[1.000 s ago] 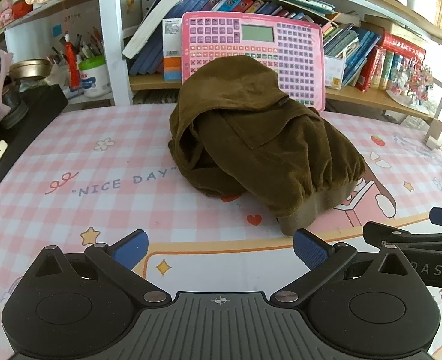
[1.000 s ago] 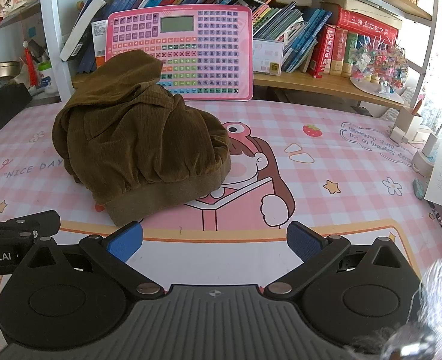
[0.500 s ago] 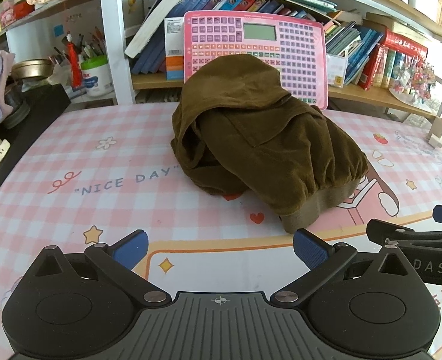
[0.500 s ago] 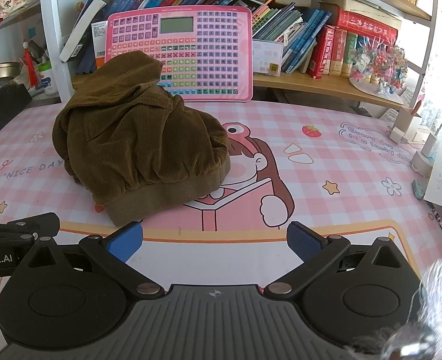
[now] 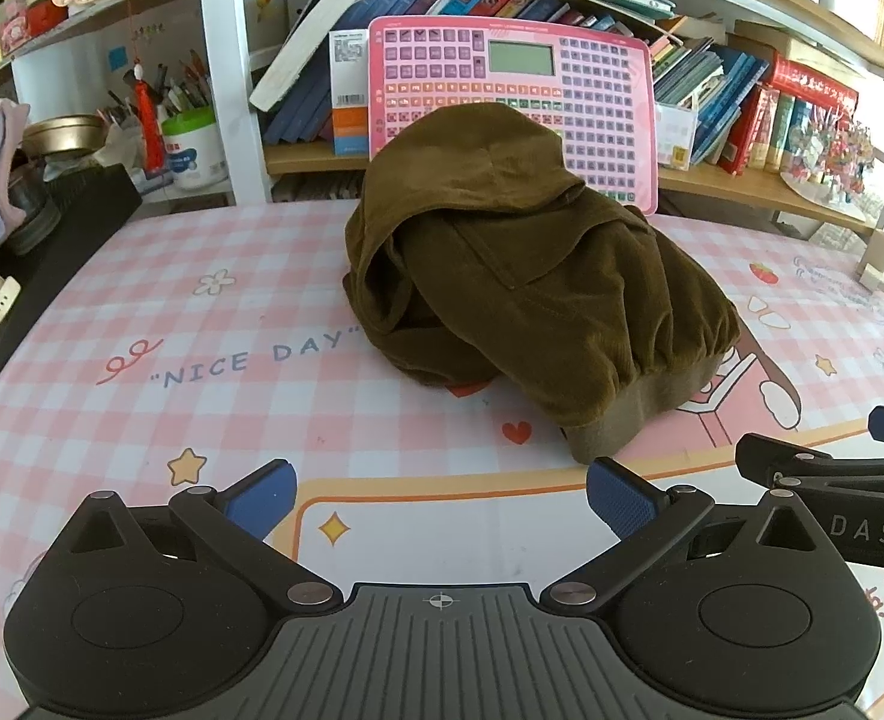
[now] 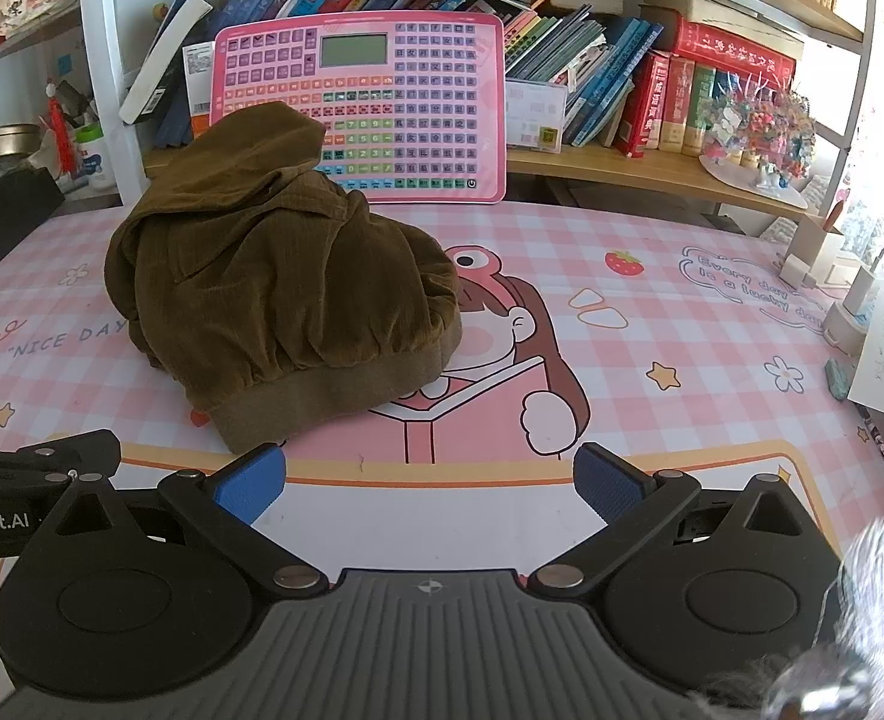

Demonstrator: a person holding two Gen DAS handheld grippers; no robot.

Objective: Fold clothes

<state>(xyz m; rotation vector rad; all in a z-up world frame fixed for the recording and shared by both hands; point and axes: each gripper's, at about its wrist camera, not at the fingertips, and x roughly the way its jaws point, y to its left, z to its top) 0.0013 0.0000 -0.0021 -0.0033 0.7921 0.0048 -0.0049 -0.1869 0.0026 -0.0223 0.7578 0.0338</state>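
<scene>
Claws, left and right, hover spread and empty at the surface's near edge. Soft, limp, light-looking jacket lies mid-surface; its ribbed hem looks the firmest hold.

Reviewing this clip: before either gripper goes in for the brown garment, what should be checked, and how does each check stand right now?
1. left gripper open and empty: ok.
2. right gripper open and empty: ok.
3. brown garment free of both grippers: ok, it lies bunched on the table mat, apart from all fingers.
4. Ribbed hem reachable: ok, it faces the grippers at the near edge of the heap.
5. Sleeves or collar located for a flat spread: cannot tell, the folds hide them.
6. Room behind the heap: not ok, the pink keyboard toy stands right behind it.
</scene>
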